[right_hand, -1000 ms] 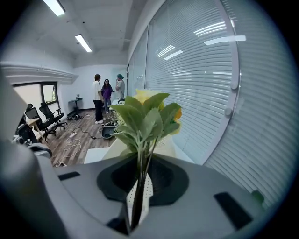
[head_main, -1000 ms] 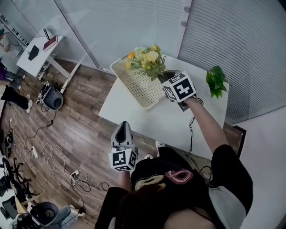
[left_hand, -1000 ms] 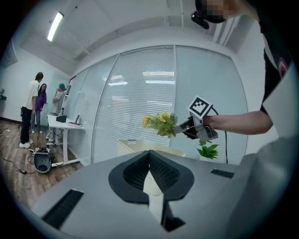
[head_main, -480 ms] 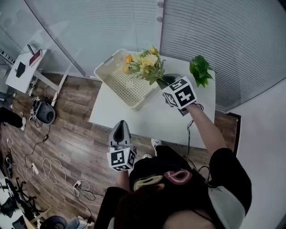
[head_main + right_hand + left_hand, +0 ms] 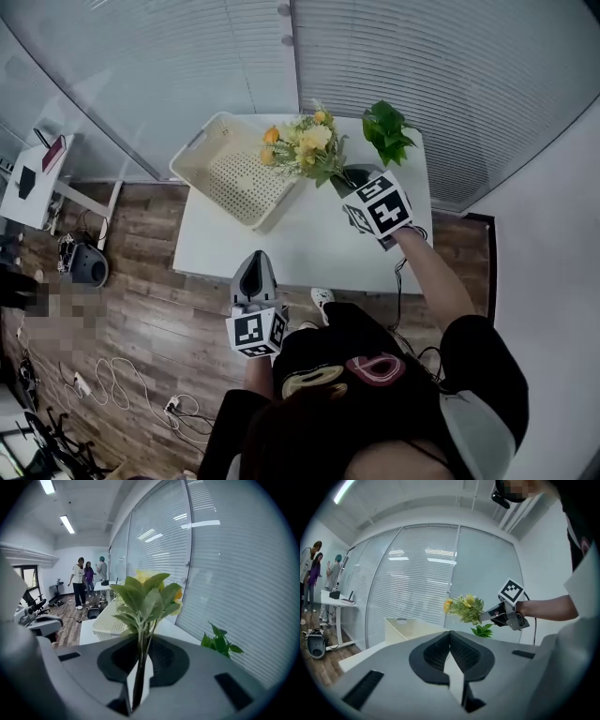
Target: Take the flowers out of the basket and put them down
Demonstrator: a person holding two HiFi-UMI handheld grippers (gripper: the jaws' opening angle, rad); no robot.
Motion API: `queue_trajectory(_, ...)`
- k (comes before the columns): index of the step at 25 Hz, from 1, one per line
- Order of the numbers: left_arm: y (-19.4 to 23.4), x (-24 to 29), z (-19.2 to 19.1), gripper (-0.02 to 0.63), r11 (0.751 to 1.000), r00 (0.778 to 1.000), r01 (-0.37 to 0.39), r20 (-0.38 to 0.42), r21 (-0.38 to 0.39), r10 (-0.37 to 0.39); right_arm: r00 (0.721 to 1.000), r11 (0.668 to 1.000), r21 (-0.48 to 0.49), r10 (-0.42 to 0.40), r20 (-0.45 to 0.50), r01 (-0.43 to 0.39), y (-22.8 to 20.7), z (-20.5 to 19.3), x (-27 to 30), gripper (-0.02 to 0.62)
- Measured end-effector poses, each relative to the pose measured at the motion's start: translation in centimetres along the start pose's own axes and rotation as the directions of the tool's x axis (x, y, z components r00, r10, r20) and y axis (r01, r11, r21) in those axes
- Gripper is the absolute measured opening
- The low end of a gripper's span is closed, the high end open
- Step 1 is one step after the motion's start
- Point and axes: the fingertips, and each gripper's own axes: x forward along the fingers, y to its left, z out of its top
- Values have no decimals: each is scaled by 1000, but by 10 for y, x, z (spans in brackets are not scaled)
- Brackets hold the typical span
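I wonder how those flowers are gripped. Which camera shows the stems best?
The right gripper view: the flowers stand close up, stems pinched between its shut jaws. The head view shows blooms from above, stems hidden by the right gripper. The left gripper view shows the bunch small and distant.

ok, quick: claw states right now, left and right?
Left claw: closed, nothing between its jaws.
Right claw: closed on the stems of the flowers, which are lifted clear of the basket.
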Motion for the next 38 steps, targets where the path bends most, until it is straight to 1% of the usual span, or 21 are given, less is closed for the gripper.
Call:
queue_trajectory(4,-16,3,5,17,999,999,52,7,6,-52,999,999,34,-36,3,36,-7,-13,-19,48)
queue_trajectory(9,-34,7,-1,17,996,996,94,-2,14,-94,998,995,74,-66,-12,67,-19,-40,-30,47)
queue_trajectory(15,-42,6,-6,17,993,994,114,-10,14,-113,995,990,108,-91,-52,96,-24,-75,-32,46)
queue_trajectory(20,-47,4,-9,17,992,992,128,-23,17,-127,992,984,148,-90,-90,103,-23,-105,-29,46)
queue_trajectory(23,-48,6,-11,17,991,991,129,-29,21,-128,989,980,163,-93,-115,111,-26,-122,-22,46)
queue_trajectory(26,-47,6,-13,17,992,992,122,-34,22,-121,984,980,156,-99,-149,122,-27,-141,-14,46)
queue_trajectory(30,-42,6,-14,17,994,994,104,-38,16,-103,978,978,168,-87,-191,120,-26,-163,-1,46)
queue_trajectory(31,-40,6,-14,17,995,994,100,-40,14,-99,976,978,165,-90,-201,124,-26,-168,2,46)
queue_trajectory(34,-37,8,-15,17,996,995,90,-43,14,-89,967,984,112,-112,-227,140,-28,-181,11,47)
queue_trajectory(35,-37,8,-16,17,996,995,87,-42,14,-87,966,984,112,-109,-233,138,-27,-186,14,48)
queue_trajectory(38,-34,7,-16,17,997,996,79,-40,15,-78,962,980,145,-97,-255,137,-25,-200,21,48)
